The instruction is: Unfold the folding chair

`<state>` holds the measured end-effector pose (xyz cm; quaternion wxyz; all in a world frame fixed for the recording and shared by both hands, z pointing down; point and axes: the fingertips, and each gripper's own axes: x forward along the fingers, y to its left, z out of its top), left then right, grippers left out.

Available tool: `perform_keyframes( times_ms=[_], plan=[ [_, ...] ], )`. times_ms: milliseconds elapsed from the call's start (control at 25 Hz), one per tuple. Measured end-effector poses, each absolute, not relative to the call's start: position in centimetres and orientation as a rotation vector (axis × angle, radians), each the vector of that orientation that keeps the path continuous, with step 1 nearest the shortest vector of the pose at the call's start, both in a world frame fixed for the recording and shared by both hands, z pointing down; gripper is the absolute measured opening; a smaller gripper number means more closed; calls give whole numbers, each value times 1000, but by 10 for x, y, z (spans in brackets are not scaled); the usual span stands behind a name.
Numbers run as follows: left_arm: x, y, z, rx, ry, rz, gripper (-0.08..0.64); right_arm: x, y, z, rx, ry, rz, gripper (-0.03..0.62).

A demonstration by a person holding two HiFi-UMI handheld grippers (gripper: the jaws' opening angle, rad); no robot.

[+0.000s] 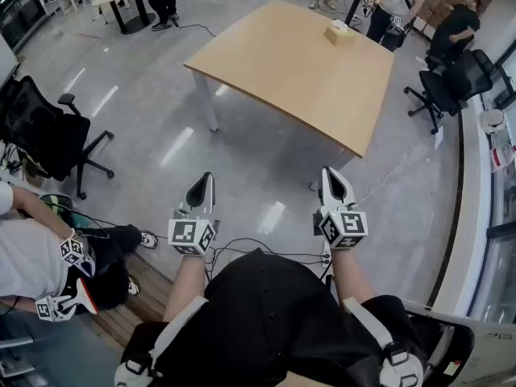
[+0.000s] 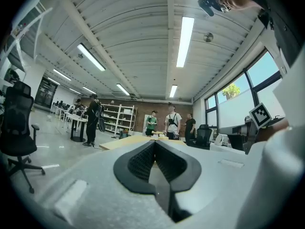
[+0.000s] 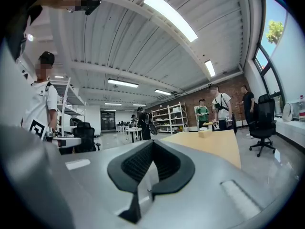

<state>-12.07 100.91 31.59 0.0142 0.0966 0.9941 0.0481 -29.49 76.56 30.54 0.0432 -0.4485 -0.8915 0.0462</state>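
I cannot make out a folding chair in any view. In the head view my left gripper point(image 1: 201, 190) and right gripper point(image 1: 334, 185) are held side by side at waist height over the grey floor, both pointing forward. Both are shut with nothing between the jaws. The left gripper view shows the left gripper point(image 2: 155, 144) with its dark ribbed pads point(image 2: 138, 163) pressed together. In the right gripper view the right gripper point(image 3: 152, 144) is shut the same way. A pale framed object point(image 1: 451, 337) lies behind my right side, and I cannot tell what it is.
A wooden table point(image 1: 298, 63) stands ahead with a small box point(image 1: 339, 30) near its far edge. Black office chairs stand at the left point(image 1: 44, 131) and right point(image 1: 451, 83). A person point(image 1: 32, 256) crouches at my left holding grippers. Cables point(image 1: 266, 248) trail on the floor by my feet.
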Motion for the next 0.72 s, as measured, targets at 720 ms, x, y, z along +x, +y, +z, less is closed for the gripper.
perform_keyframes(
  times_ms=[720],
  plan=[
    [-216,864,301,-694,3013,248,-2,-214,543,309,-402,-3098,237,5]
  ],
)
